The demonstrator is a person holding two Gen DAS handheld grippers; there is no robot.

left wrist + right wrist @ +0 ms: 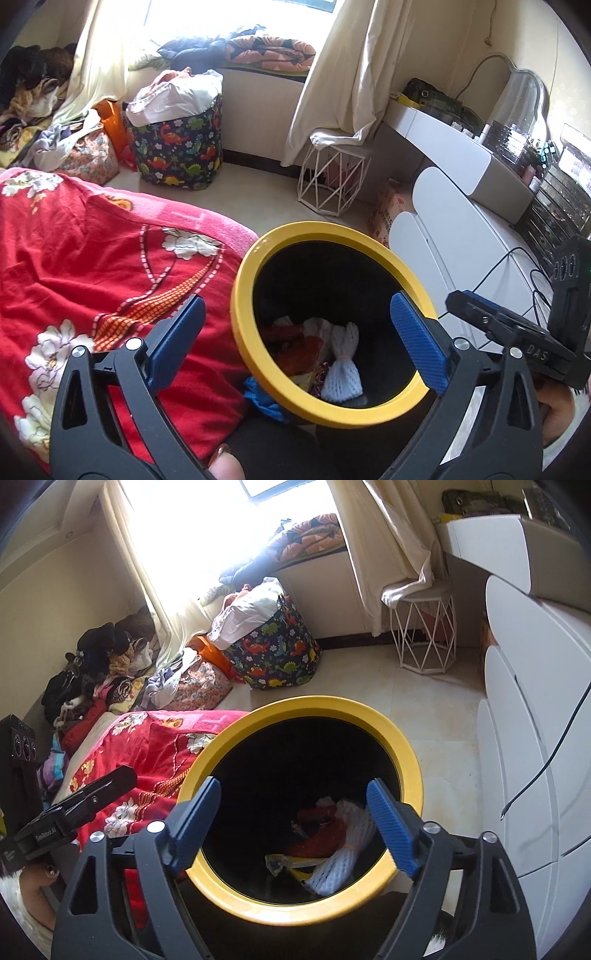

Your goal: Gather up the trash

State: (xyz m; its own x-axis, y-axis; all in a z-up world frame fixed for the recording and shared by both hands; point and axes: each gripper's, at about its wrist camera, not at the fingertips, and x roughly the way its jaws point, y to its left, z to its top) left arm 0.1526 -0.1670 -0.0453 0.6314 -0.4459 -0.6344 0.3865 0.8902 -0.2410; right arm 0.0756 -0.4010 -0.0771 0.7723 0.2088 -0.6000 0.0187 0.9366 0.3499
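Observation:
A black trash bin with a yellow rim (243,280) (317,705) stands beside the bed. At its bottom lie a white foam net (341,369) (340,864), red and orange wrappers (295,347) (317,834) and other scraps. My left gripper (297,310) hangs open over the bin's mouth, nothing between its blue pads. My right gripper (293,790) is also open above the bin and holds nothing. Each tool's black body shows at the edge of the other's view. A crumpled blue thing (266,398) lies outside the bin, by the bedspread.
A red floral bedspread (92,277) lies left of the bin. A dinosaur-print basket (177,147) stuffed with bags and a white wire stool (332,177) stand by the window wall. A white dresser (461,229) with a dangling cable is on the right.

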